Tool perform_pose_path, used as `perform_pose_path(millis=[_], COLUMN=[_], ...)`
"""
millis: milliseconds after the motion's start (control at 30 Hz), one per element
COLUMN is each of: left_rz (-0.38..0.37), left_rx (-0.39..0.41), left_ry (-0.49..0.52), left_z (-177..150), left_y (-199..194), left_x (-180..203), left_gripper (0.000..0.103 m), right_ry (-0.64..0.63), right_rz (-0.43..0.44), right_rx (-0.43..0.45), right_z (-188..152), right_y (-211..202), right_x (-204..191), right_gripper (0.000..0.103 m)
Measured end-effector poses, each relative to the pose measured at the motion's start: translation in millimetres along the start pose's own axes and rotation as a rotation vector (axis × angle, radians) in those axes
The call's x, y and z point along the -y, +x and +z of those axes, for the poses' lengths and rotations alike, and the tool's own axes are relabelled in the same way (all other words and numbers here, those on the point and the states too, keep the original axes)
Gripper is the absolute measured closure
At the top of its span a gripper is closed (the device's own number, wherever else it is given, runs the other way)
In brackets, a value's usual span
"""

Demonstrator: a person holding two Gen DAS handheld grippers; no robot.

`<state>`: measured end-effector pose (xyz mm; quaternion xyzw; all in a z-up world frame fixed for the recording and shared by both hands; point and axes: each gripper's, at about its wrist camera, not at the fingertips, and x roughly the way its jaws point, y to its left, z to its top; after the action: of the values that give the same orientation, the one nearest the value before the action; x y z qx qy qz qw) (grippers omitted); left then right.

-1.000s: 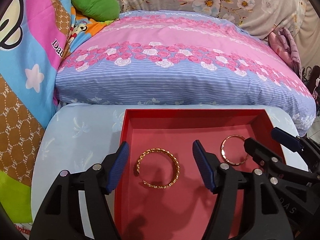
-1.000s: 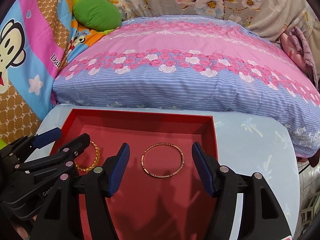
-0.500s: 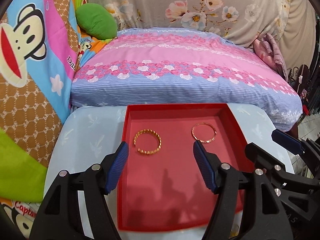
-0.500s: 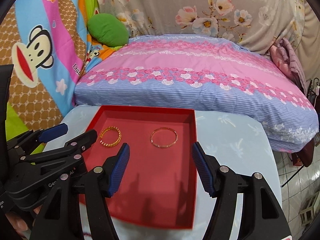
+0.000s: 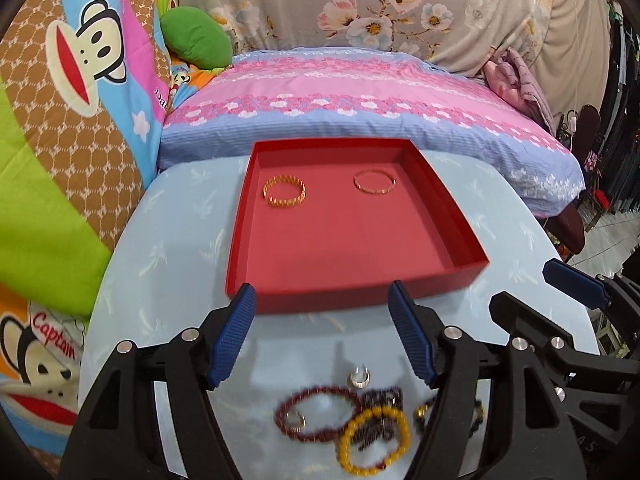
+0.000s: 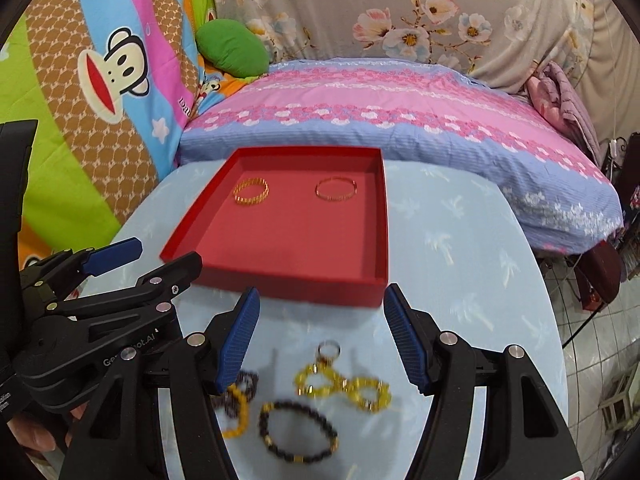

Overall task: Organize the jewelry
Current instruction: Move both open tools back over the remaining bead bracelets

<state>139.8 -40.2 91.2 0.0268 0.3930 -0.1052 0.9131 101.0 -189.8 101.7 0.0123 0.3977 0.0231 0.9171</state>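
I hold both tools above the near edge of the table (image 5: 168,240), side by side and angled down. My left gripper (image 5: 324,334) has just been opening and stands apart with nothing between its pads; my right gripper (image 6: 320,336) is also apart and empty.

Two bangles lie in the red tray (image 5: 440,204), a chunky gold one (image 5: 284,192) at the far left and a thin one (image 5: 375,181) at the far right, well apart so they cannot tangle. I judge these as sorted, and the tray's near half is bare for what comes next.

The rest of the jewelry sits in a loose heap in front of the tray, under my fingers: a dark red bead bracelet (image 5: 316,414), a yellow bead bracelet (image 5: 376,440) overlapping it, a silver ring (image 5: 359,376), a black bead bracelet (image 6: 298,430) and a gold chain piece (image 6: 344,388). Motion blur hides finer detail.

The overlaps are my worry: lifting one strand may drag its neighbour. The tray's near wall stands between heap and floor, so each piece must go up and over. Pillows (image 5: 360,108) crowd the far side.
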Motion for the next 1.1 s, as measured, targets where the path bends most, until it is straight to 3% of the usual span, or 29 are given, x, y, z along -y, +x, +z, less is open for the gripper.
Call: perform_pose_path(millis=[167,500,800,1100], left_rz=[-0.001,0.02,0.016,0.019], left_rx=[-0.006,-0.077,-0.104,-0.126], left_ry=[-0.005,-0.032,-0.057,-0.029], left_z=[-35.2,-94.5,-115.4,-119.9], left_y=[-9.4,-6.8,1.6,14.7], left_x=[1.2,-7.1,-12.2,-1.2], left_gripper=[0.028,0.028,0.028,0.036], right_ry=[-0.004,0.025,0.05,0.052], right_rz=[-0.013,-0.031,-0.055,-0.061], right_rx=[-0.022,-0.114,-0.14,-0.163], right_z=[-33.6,-86.4,-100.8,-103.7], right_y=[-7.5,2.9,20.4,34.4], right_x=[-1.4,2.7,10.8,12.8], right_gripper=[0.04,0.041,0.044,0.058])
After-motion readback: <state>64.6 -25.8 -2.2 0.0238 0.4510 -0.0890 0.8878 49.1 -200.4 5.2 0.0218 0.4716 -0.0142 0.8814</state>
